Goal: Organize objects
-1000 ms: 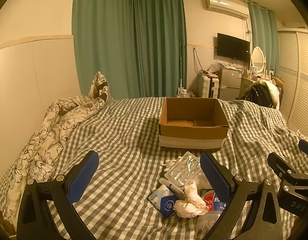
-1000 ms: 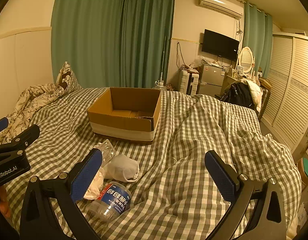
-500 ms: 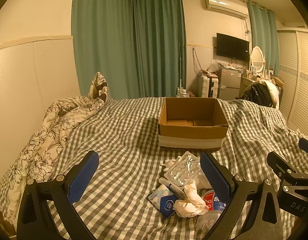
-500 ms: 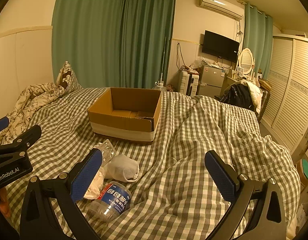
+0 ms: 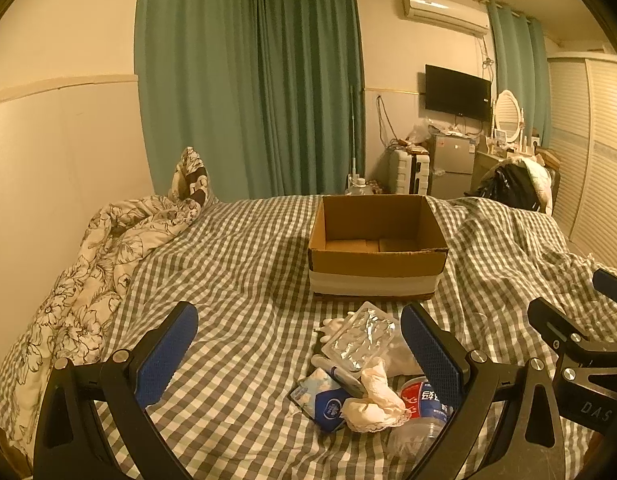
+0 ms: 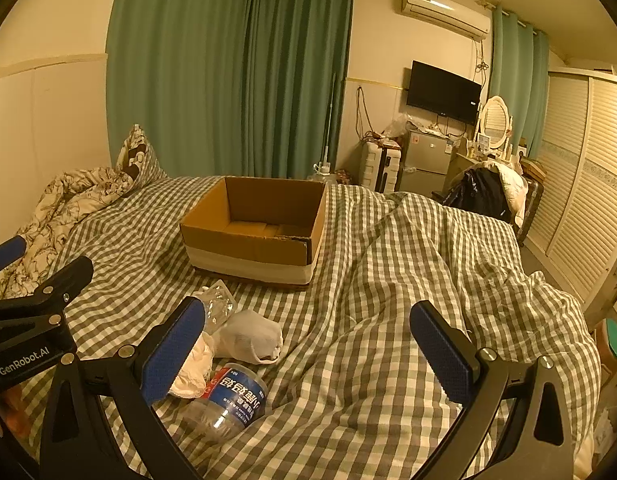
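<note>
Nothing has shifted since the earlier frames: left gripper (image 5: pixel 296 354) and right gripper (image 6: pixel 308 350) hover with jaws apart, empty, near the bottle (image 6: pixel 228 402), short of the box (image 5: pixel 376 248).

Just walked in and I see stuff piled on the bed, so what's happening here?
A person holds a gripper in each hand over a checked bedspread, tidying up. Both the left gripper and the right gripper have their jaws wide open and hold nothing. A small pile waits in front of them: a blister pack, a white sock, a plastic bottle and a tissue packet. The cardboard box beyond looks empty.
</note>
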Demonstrator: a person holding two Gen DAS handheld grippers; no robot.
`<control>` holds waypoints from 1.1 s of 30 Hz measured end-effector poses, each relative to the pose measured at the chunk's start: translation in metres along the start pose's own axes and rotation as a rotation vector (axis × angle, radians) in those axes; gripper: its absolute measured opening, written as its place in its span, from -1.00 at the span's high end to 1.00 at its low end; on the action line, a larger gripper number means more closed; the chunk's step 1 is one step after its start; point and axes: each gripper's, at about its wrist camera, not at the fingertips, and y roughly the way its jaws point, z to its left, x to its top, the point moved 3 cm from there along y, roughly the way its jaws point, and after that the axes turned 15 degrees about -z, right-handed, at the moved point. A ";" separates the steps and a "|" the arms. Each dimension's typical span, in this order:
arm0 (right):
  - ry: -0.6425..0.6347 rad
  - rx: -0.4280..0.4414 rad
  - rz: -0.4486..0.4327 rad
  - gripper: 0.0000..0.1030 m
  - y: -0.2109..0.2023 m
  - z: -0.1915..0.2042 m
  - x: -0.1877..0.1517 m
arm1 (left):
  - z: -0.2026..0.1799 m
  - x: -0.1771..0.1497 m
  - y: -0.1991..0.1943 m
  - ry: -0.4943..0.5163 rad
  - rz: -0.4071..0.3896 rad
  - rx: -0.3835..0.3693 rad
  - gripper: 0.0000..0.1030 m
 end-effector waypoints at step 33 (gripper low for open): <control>-0.065 0.212 0.543 -0.79 0.089 0.086 -0.157 | 0.027 -0.113 0.063 0.002 0.325 0.037 -0.87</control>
